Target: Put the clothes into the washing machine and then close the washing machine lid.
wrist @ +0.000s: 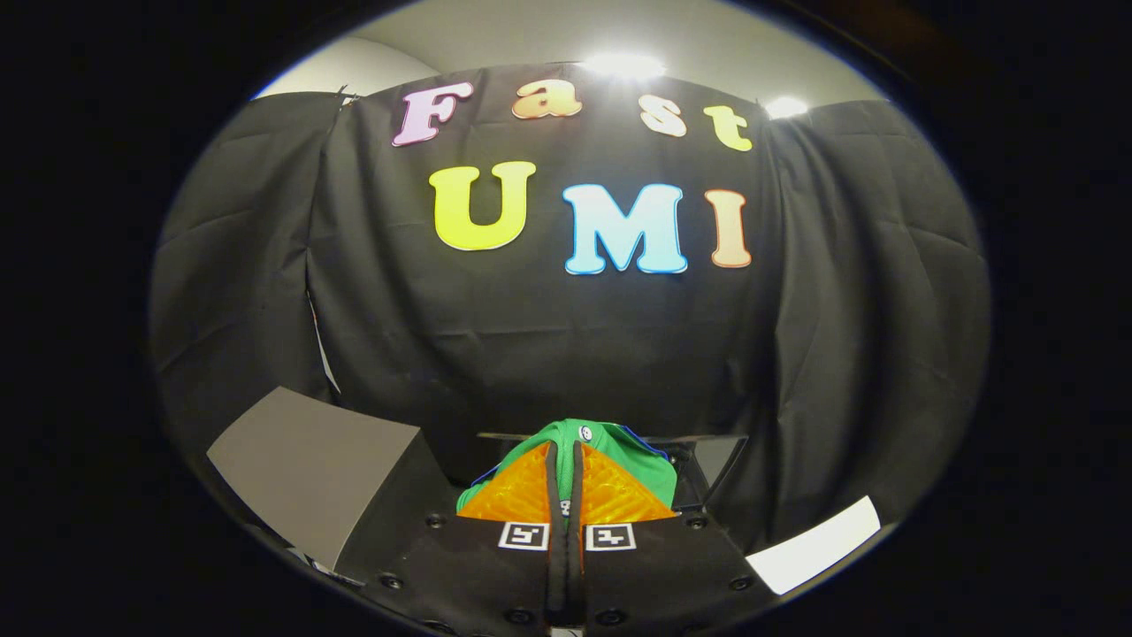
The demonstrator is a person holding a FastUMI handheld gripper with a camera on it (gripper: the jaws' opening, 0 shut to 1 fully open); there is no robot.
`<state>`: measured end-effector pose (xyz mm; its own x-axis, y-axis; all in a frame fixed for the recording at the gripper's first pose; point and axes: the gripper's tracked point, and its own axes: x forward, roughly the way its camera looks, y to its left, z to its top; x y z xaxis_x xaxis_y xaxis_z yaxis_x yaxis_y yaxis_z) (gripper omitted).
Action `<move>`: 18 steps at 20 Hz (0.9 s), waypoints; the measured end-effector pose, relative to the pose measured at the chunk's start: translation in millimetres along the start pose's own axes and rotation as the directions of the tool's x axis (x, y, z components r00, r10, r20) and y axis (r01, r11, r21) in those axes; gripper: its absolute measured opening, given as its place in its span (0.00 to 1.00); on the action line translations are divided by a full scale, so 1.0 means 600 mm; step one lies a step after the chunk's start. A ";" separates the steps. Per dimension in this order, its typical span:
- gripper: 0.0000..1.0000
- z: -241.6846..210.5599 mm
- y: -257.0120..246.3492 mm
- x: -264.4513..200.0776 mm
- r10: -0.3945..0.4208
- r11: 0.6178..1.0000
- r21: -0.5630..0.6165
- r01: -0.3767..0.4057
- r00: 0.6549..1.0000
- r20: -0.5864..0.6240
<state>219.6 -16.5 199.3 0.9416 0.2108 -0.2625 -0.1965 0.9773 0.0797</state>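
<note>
The gripper (566,460) has its orange fingers (517,495) pressed together on a green garment (619,447), and that bunched cloth bulges over and past the fingertips, blocking the space right at their tips. Just beyond it, a dark flat panel (707,456) stands behind the cloth and slightly to the right, close enough to stand in the way of a forward move. To the left of the fingers a grey slanted panel (309,464) rises near the gripper body, narrowing that side. Low on the right a white flat surface (814,544) lies apart from the fingers. Above and ahead the room is open up to the black cloth wall (531,336), which closes off the front and both sides.
</note>
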 end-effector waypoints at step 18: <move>0.01 -0.246 -0.014 0.113 0.021 0.999 -0.031 -0.030 0.969 -0.247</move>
<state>244.8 -7.2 39.1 0.8404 0.2304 -0.4905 -0.2327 0.9709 0.0572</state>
